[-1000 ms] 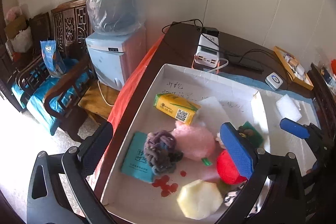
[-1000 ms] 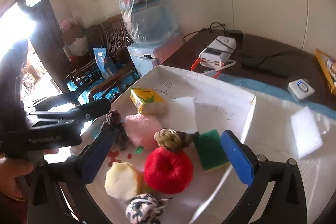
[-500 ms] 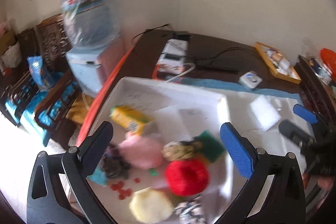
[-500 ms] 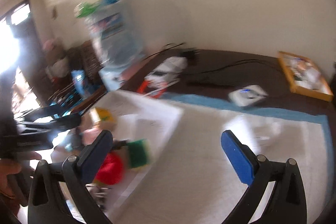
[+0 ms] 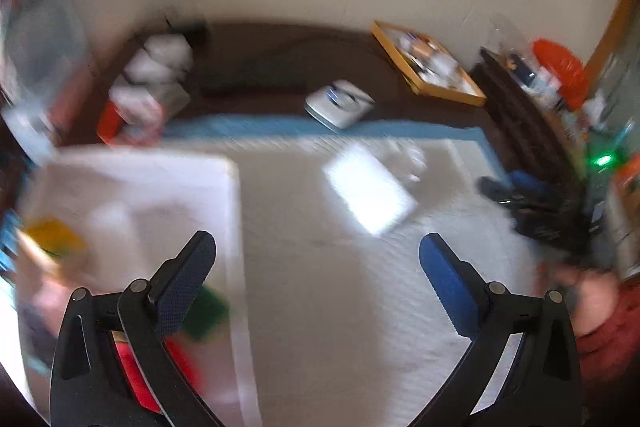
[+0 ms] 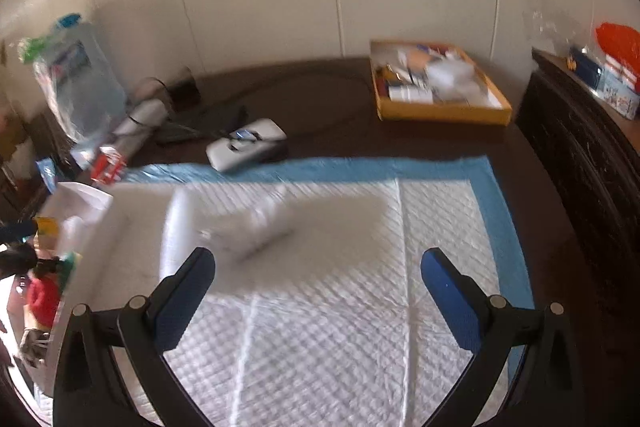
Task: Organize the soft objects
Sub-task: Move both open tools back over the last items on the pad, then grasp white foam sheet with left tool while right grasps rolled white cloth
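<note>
Both tools hover level above the quilted pad on the dark worktop — the left tool and the right tool each have fingers spread wide, gripping nothing. One white foam block lies on the pad ahead of the left tool, near the pad's far edge. The white tray of soft things — blurred, count unclear — sits at the worktop's left edge.
</note>
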`<state>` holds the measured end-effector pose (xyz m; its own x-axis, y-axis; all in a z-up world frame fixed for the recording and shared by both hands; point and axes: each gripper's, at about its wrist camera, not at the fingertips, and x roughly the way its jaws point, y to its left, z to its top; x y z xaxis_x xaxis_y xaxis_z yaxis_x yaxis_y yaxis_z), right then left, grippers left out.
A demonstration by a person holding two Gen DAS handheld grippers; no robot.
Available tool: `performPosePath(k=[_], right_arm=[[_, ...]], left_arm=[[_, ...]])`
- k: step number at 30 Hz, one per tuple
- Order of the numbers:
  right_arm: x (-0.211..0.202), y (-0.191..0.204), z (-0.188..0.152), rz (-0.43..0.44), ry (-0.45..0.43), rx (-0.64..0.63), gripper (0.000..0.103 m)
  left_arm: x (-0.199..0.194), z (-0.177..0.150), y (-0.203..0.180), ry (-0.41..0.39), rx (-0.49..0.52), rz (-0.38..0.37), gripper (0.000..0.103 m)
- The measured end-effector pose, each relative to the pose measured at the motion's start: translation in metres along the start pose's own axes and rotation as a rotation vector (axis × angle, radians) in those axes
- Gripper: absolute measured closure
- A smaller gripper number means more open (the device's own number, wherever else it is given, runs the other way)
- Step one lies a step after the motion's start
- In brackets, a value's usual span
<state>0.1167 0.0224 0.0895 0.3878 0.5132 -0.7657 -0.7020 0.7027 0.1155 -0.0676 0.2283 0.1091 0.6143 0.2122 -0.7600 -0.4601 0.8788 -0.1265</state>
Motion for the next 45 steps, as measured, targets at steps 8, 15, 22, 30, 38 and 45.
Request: performPosePath(k=[8,15,22,30,38,45], right_arm=[[0.056,0.016,0.014,0.021,0.061,0.031,0.007],[0.096,0.051,0.017,0.066,0.124,-0.037,0.039],[0.086,0.035,0.012,0.152,0.119,0.022,0.059],[0.05,-0.037,-0.011,0.122,0.037,0.263,0.059],[0.027,-0.065,-0.022,0.104,0.005,0.355,0.059],[-0.003,-0.067,-0.019,0.105,-0.059,0.363,0.059]], left_arm=[[0.05,0.009,-0.009,0.118,-0.193,-0.123,0.0],[0.059,0.012,0.0,0.122,-0.209,-0.066,0.0],[0.08,0.018,-0.006,0.16,-0.201,-0.062,0.0],[0.12,0.03,-0.044,0.204,-0.182,-0.041,0.0],[0.175,0.035,-0.089,0.27,-0.116,0.08,0.015],[0.173,0.024,-0.101,0.259,0.02,0.084,0.045]])
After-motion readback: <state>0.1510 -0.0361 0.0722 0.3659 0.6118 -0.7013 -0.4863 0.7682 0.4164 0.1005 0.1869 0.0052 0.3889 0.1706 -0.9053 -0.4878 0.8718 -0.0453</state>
